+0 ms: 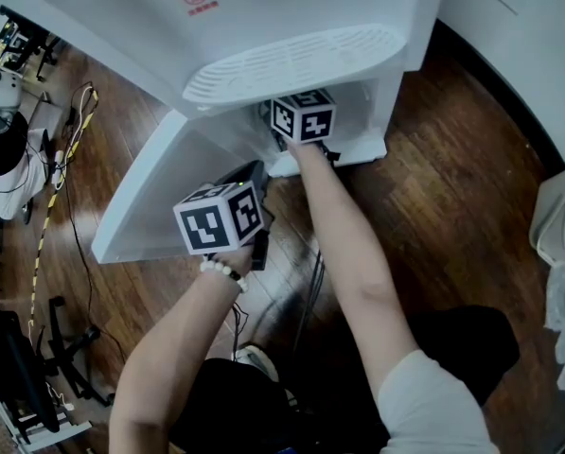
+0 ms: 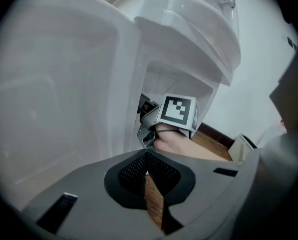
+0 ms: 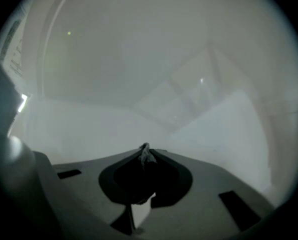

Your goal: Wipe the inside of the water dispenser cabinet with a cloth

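The white water dispenser (image 1: 291,8) stands with its lower cabinet door (image 1: 154,187) swung open to the left. My right gripper (image 3: 145,156) reaches inside the cabinet, where only pale inner walls (image 3: 163,84) show. It is shut on a scrap of grey cloth (image 3: 146,152) that pokes out at the jaw tips. Its marker cube (image 1: 303,117) sits at the cabinet mouth, under the drip tray (image 1: 291,62). My left gripper (image 2: 147,159) is shut with nothing in it. It hovers outside, beside the open door (image 2: 59,84), and points at the right gripper's cube (image 2: 177,110).
Dark wooden floor (image 1: 452,159) surrounds the dispenser. Cables (image 1: 69,187) and equipment (image 1: 8,130) lie at the left. A white bin (image 1: 561,216) stands at the right edge. A white wall with a dark baseboard (image 1: 509,74) runs behind the dispenser.
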Motion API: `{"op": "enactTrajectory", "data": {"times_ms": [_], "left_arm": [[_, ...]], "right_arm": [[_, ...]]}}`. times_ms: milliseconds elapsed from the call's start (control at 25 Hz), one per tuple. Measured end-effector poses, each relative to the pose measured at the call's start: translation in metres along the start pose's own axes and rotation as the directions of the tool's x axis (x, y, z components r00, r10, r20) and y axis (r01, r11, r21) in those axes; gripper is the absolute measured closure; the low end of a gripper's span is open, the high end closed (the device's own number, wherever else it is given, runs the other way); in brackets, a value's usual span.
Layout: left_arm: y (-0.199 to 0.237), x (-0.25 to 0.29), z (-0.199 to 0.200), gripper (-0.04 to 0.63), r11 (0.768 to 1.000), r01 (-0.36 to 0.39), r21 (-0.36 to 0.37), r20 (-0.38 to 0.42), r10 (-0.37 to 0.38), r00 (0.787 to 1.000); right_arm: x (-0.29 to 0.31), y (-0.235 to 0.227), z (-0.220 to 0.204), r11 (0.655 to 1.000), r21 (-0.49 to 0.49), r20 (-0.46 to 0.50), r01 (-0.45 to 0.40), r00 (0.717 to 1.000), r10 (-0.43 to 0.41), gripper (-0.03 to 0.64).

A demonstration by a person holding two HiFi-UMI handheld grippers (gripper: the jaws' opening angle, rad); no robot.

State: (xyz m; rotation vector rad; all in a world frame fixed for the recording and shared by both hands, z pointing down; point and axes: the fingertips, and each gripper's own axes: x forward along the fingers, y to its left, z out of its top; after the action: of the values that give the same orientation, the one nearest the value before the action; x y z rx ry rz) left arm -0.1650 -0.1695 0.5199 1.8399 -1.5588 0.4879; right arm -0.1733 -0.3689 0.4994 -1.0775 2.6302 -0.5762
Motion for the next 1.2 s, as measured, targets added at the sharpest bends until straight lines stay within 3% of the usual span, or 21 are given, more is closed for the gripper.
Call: {"op": "enactTrajectory", "data": {"times_ms": [160,240,520,800,1080,1200], "left_arm": [[0.000,0.000,0.000,0.600,1.000,0.000,-0.002,0.000,0.000,1.000],[0.001,0.000,-0.001,0.600,1.000,-0.001,-0.006,-0.003,0.001,1.000],[0.005,-0.003,0.000,0.600,1.000,-0.009,-0.007,0.001,0.009,1.000],[0.003,-0.003,-0.002,0.600,1.000,-0.001,-0.006,-0.007,0.001,1.000],[0.002,-0.005,-0.002,0.600,1.000,0.002,-0.006,-0.007,-0.002,1.000],[0.000,-0.005,0.001,0.600,1.000,0.005,-0.001,0.001,-0.005,1.000]], "right_arm": [[-0.001,0.017,0.038,0.997,0.045,0.136,-0.063,0.989,0.057,0.588],[-0.003,0.013,0.046,0.997,0.067,0.157,-0.046,0.987,0.036,0.588],[-0.002,-0.027,0.010,0.984,0.082,0.008,0.161,0.987,-0.162,0.586],[-0.004,-0.051,-0.059,0.950,0.156,-0.189,0.269,0.953,-0.238,0.583],[-0.011,-0.065,-0.092,0.924,0.187,-0.261,0.333,0.924,-0.280,0.569],[-0.015,-0.069,-0.077,0.921,0.204,-0.202,0.333,0.934,-0.293,0.569]]}}
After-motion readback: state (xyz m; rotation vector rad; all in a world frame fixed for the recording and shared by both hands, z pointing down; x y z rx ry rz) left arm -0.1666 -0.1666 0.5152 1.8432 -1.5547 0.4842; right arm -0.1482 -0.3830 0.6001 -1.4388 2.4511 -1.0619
